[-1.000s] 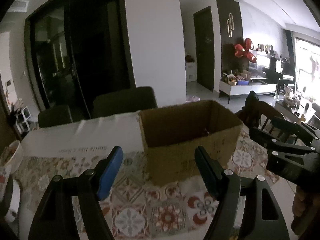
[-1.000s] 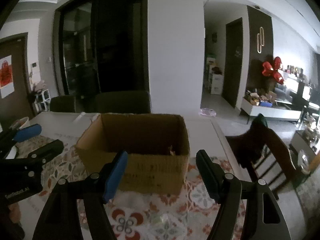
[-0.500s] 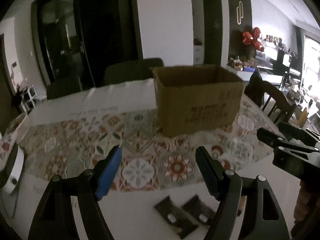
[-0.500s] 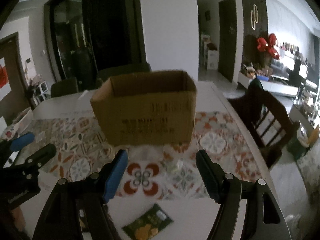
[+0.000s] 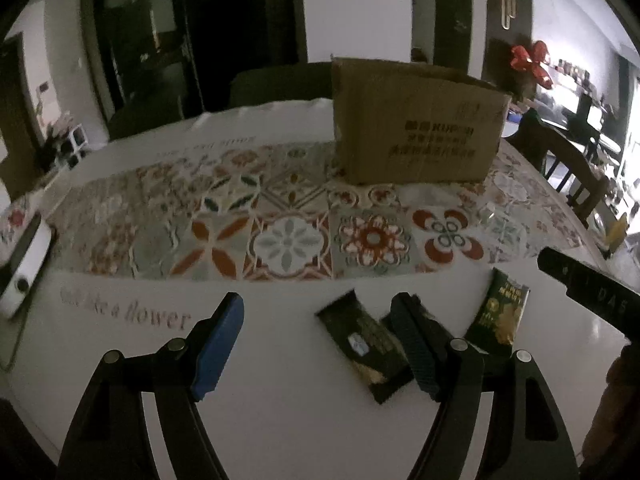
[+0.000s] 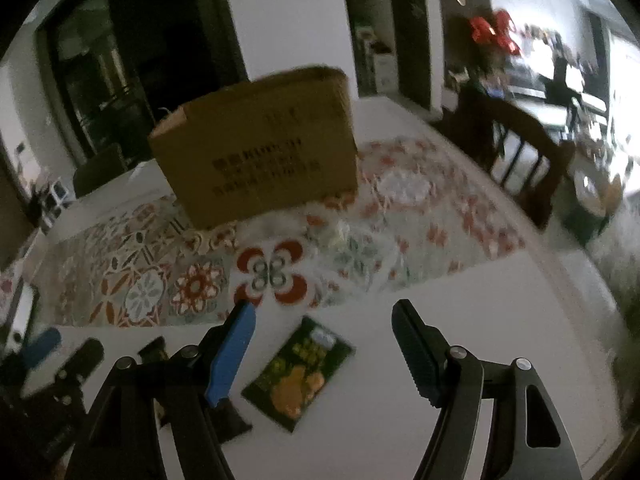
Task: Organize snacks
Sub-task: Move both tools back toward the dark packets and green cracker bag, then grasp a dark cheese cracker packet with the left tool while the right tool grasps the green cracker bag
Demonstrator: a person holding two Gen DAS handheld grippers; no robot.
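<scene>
The left hand-held gripper hangs over the white bench with its jaws wide and nothing between the pads. In the left wrist view, a dark packet lies flat just ahead and to the right of centre, its long axis running diagonally from upper left to lower right, its right end hidden behind the right finger. A green packet lies further right, beyond that finger, long axis nearly straight away from the camera. The right hand-held gripper enters from the right edge, nearer the green packet. A box stands well beyond on the patterned runner.

In the right wrist view, the right hand-held gripper also stands wide and empty. The green packet lies flat just below the gap, closer to the blue left finger, long axis tilted toward upper right. The dark packet shows only partly at left, beside the left hand-held gripper. By this lie, each gripper appears best placed for the packet on its own side.
</scene>
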